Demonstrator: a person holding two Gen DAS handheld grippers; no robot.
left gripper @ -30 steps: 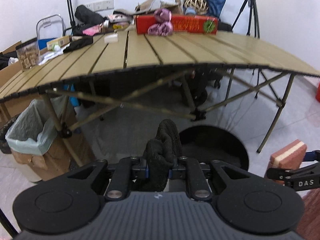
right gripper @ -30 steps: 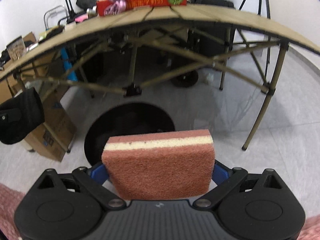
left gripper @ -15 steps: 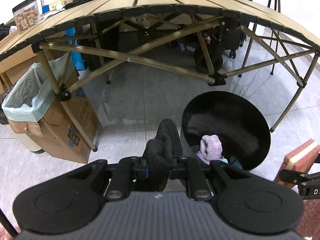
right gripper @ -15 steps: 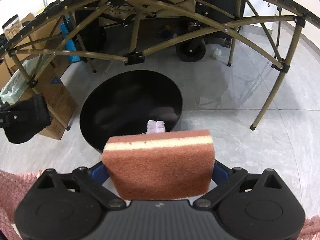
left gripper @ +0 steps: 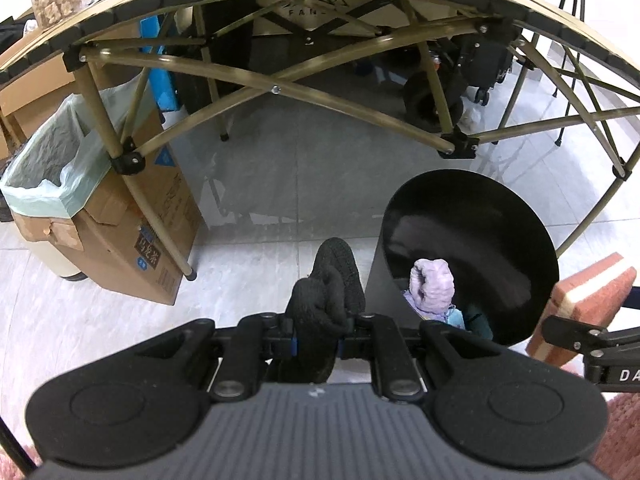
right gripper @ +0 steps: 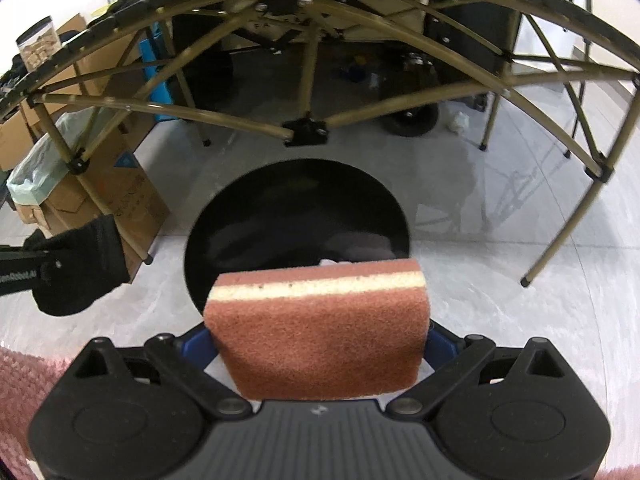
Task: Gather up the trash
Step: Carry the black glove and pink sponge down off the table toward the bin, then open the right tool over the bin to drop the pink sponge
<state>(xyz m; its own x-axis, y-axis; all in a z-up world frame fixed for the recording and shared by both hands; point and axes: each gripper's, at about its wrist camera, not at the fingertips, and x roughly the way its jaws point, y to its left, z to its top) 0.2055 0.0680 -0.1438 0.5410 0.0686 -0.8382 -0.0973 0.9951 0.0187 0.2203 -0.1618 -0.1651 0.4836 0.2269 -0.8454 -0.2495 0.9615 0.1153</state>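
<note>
left gripper [left gripper: 316,330] clamped on black sock [left gripper: 326,292]: soft, limp, light | right gripper [right gripper: 318,354] clamped on sponge [right gripper: 318,328]: squashy, light, gripped across its sides | both near black bin [right gripper: 296,216] rim

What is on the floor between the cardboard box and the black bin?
Only bare floor lies between the cardboard box and the black bin; the left wrist view shows it.
</note>
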